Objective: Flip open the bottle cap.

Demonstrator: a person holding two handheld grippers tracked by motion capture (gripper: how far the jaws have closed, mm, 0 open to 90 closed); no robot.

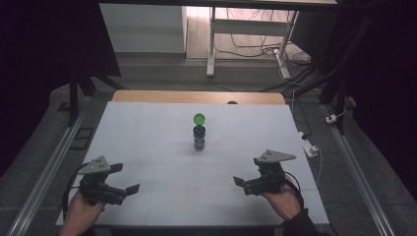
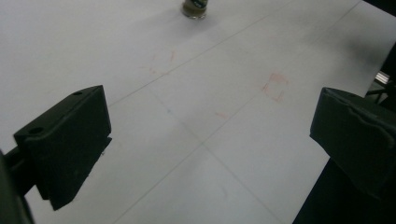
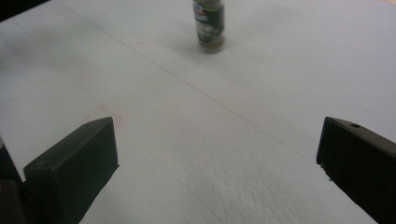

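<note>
A small dark spice jar [image 1: 199, 138] stands upright at the middle of the white table [image 1: 147, 132]. A round green lid [image 1: 199, 118] lies just behind it. My left gripper [image 1: 125, 178] is held low near the front left edge, open, with nothing between its jaws. My right gripper [image 1: 249, 171] sits near the front right, also open and empty. Both point inward, well short of the jar. In the left gripper view the jar's base [image 2: 195, 7] shows at the top, far past the left gripper [image 2: 210, 107]. In the right gripper view the jar [image 3: 208, 25] stands ahead of the right gripper [image 3: 217, 126].
Faint red pen marks [image 2: 275, 86] stain the table near the front. A white power strip [image 1: 310, 146] lies off the table's right edge. Metal rails [image 1: 49, 167] run along the floor on both sides. Desk legs and cables [image 1: 255, 46] stand beyond the far edge.
</note>
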